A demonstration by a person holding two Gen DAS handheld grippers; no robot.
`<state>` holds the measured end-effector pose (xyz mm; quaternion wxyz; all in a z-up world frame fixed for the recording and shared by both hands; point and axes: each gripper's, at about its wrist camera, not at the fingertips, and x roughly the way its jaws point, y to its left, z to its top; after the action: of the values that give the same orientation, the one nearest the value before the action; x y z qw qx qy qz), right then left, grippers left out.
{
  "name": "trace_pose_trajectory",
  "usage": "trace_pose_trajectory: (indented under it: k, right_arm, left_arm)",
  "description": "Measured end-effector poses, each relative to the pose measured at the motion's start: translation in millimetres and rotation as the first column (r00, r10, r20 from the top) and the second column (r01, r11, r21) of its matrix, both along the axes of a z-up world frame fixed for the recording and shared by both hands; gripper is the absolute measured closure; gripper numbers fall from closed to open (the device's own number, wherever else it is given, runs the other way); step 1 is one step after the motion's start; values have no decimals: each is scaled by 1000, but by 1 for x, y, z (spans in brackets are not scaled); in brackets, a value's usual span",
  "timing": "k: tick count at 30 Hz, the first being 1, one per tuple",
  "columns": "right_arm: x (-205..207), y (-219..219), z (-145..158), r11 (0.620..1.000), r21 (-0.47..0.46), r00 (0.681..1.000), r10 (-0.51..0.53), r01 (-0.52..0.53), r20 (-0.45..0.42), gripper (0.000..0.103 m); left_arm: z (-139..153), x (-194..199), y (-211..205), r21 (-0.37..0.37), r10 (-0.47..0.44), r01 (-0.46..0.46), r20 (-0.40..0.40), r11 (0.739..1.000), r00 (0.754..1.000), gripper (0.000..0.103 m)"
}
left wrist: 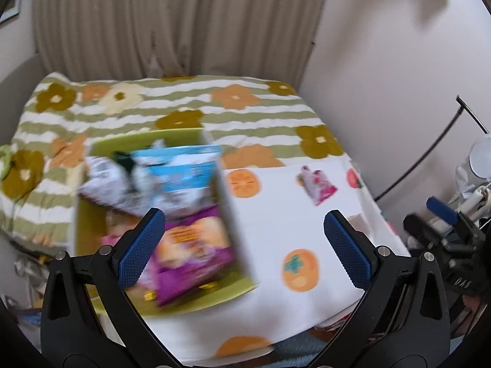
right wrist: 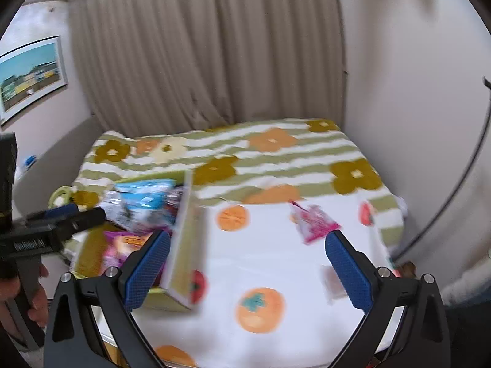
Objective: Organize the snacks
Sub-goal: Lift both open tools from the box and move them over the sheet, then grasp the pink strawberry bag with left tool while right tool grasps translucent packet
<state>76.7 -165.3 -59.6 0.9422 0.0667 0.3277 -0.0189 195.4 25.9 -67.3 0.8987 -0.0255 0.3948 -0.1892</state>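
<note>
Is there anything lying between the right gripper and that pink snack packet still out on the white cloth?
Nothing visible does. The pink snack packet lies alone on the white fruit-print cloth, just beyond the open right hand-held gripper, nearer its right finger. The green box of snacks sits off to the left, out of that path.

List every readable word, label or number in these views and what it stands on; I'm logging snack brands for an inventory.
"GenRobot.AI", though blurred, on the body of the left gripper, seen in the right wrist view.
Purple snack bag in the green box: print too blurred to read.
Blue snack bag: print unreadable.
Pink packet on the fruit-print cloth: unreadable.
Small marking on the right gripper body, at the edge of the left wrist view: illegible.
</note>
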Motion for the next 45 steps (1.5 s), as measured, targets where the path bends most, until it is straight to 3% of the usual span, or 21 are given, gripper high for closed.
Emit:
trace_pose_trajectory:
  k: [8, 14, 27, 36, 45]
  right_arm:
    - [5, -97, -42, 999, -3, 991, -50, 50, -126, 2]
    - [12, -139, -79, 1000, 14, 978, -22, 25, -206, 2]
    - [52, -155, -169, 996, 66, 945, 80, -62, -316, 2]
    - [74, -152, -204, 996, 54, 926, 85, -70, -367, 2]
    - [85, -149, -214, 997, -8, 920, 70, -80, -386, 2]
  left_arm:
    - [-33, 44, -114, -29, -76, 73, -101, 997, 992, 1]
    - [-72, 84, -187, -17, -93, 91, -178, 996, 980, 1]
    - [-187, 164, -271, 5, -148, 158, -318, 987, 936, 1]
    - [-229, 196, -297, 34, -167, 191, -353, 981, 921, 1]
    - [-237, 202, -307, 57, -215, 248, -341, 967, 915, 47]
